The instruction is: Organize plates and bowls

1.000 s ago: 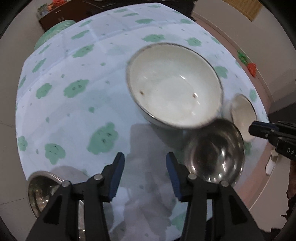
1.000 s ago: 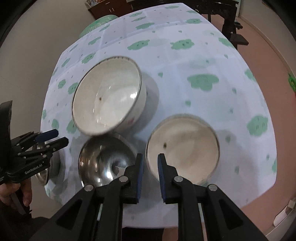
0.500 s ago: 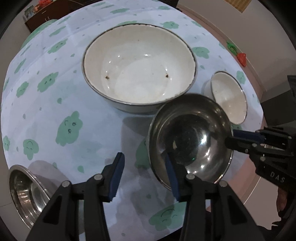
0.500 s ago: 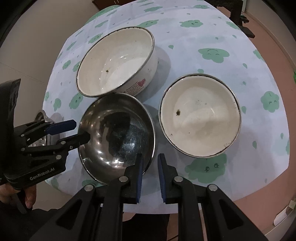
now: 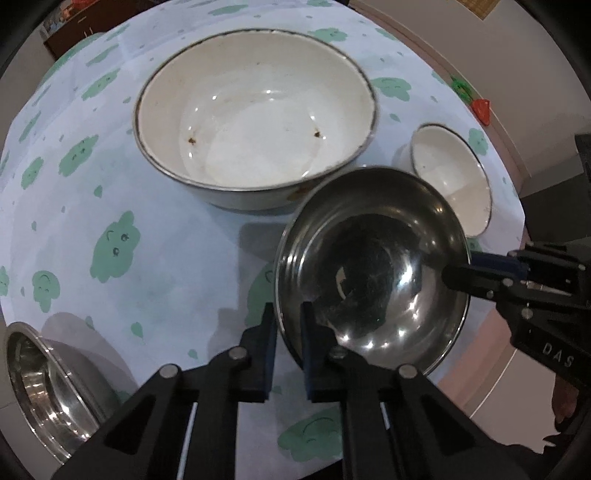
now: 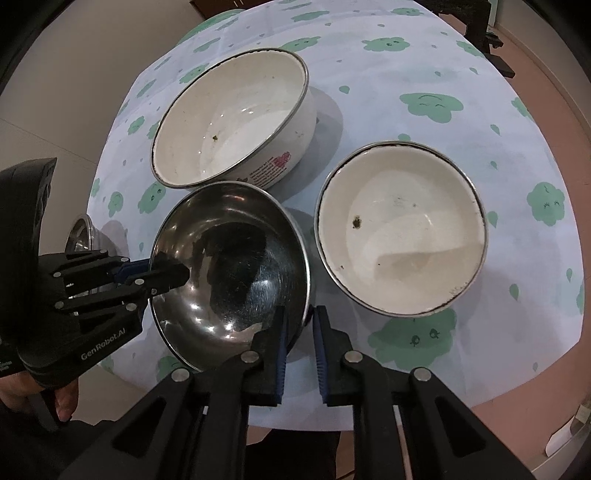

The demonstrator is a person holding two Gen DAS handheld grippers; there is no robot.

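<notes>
A steel bowl (image 5: pixel 373 269) (image 6: pixel 229 273) is held between both grippers just above the table's near edge. My left gripper (image 5: pixel 289 325) is shut on its left rim; it also shows in the right wrist view (image 6: pixel 162 273). My right gripper (image 6: pixel 300 328) is shut on its right rim; it also shows in the left wrist view (image 5: pixel 461 269). A large white enamel bowl (image 5: pixel 255 122) (image 6: pixel 232 118) stands behind it. A smaller white enamel bowl (image 5: pixel 452 181) (image 6: pixel 400 229) stands to the right.
A second steel bowl (image 5: pixel 40 384) (image 6: pixel 79 230) sits at the table's left edge. The round table (image 5: pixel 110 184) wears a pale blue cloth with green cloud faces. The floor (image 6: pixel 554 406) lies beyond its edge. A dark cabinet (image 5: pixel 70 26) stands far behind.
My left gripper has closed from wide open onto the steel bowl's rim. The steel bowl has risen and tilted, held on both sides. Both cameras have moved closer to the bowls.
</notes>
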